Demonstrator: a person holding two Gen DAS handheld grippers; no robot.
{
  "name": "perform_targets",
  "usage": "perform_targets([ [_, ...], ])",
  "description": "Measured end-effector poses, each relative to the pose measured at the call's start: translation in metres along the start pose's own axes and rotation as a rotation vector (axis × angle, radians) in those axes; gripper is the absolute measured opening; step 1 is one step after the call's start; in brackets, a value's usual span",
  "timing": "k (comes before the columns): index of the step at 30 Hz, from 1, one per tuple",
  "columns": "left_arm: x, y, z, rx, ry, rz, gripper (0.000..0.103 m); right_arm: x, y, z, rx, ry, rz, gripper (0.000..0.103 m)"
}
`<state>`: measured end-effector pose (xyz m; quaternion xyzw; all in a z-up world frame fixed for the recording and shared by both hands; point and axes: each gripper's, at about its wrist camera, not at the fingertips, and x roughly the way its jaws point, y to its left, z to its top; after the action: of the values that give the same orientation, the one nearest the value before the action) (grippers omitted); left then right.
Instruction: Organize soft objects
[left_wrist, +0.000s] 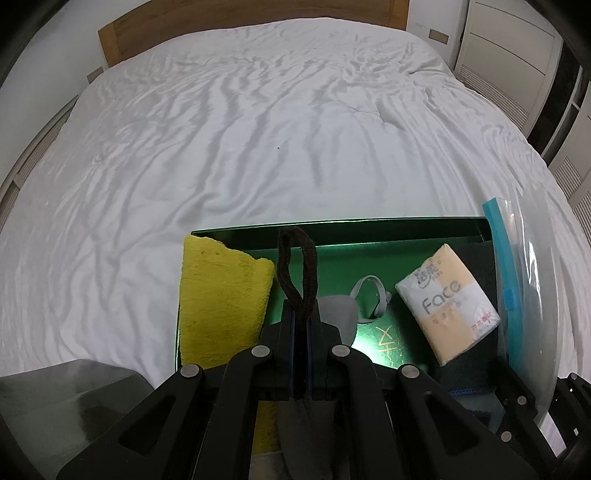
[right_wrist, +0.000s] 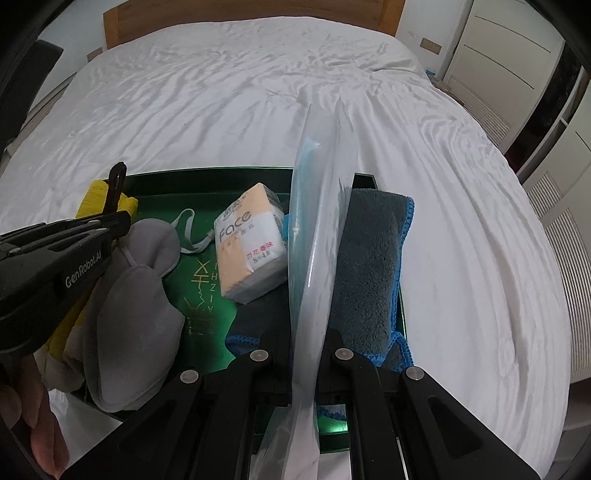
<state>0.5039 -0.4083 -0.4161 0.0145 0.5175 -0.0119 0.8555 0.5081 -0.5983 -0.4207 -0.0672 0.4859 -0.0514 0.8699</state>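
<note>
A green tray (left_wrist: 332, 226) lies on the white bed (left_wrist: 258, 129). In it are a yellow cloth (left_wrist: 218, 299), a grey eye mask (right_wrist: 133, 314), a "Face" tissue pack (left_wrist: 447, 306) and a grey towel with blue trim (right_wrist: 369, 266). My left gripper (left_wrist: 301, 317) is shut on a dark brown fuzzy loop (left_wrist: 295, 266), held over the tray; it also shows in the right wrist view (right_wrist: 114, 218). My right gripper (right_wrist: 308, 347) is shut on a clear zip bag with a blue seal (right_wrist: 317, 221), held upright over the tray's right side; the bag also shows in the left wrist view (left_wrist: 517, 288).
The wrinkled white bed (right_wrist: 480, 221) spreads beyond the tray. A wooden headboard (left_wrist: 122, 37) stands at the far end. White cabinet doors (left_wrist: 509, 48) are at the right. A grey object (left_wrist: 62, 406) sits at the lower left.
</note>
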Motion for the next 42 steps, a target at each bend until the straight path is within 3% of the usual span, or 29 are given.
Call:
perform_targets([
  [26, 0.002, -0.001, 0.000, 0.018, -0.001, 0.004, 0.003, 0.005, 0.000, 0.004, 0.003, -0.002, -0.008, 0.011],
  [31, 0.002, -0.001, 0.000, 0.014, 0.001, 0.002, 0.007, 0.001, 0.000, 0.004, 0.006, -0.009, 0.010, 0.028],
  [32, 0.001, 0.000, 0.000, 0.010, 0.001, 0.000, 0.010, -0.001, 0.000, 0.004, 0.007, -0.011, 0.013, 0.031],
  [34, 0.000, 0.003, 0.000, -0.002, 0.000, -0.008, 0.030, -0.004, 0.000, 0.003, 0.009, -0.017, 0.018, 0.037],
  [37, -0.004, 0.005, 0.001, -0.007, -0.001, -0.028, 0.033, -0.010, -0.001, 0.002, 0.010, -0.024, 0.024, 0.047],
  [42, -0.011, 0.006, 0.003, 0.001, -0.013, -0.026, 0.039, -0.019, -0.004, 0.002, 0.020, -0.033, 0.031, 0.056],
])
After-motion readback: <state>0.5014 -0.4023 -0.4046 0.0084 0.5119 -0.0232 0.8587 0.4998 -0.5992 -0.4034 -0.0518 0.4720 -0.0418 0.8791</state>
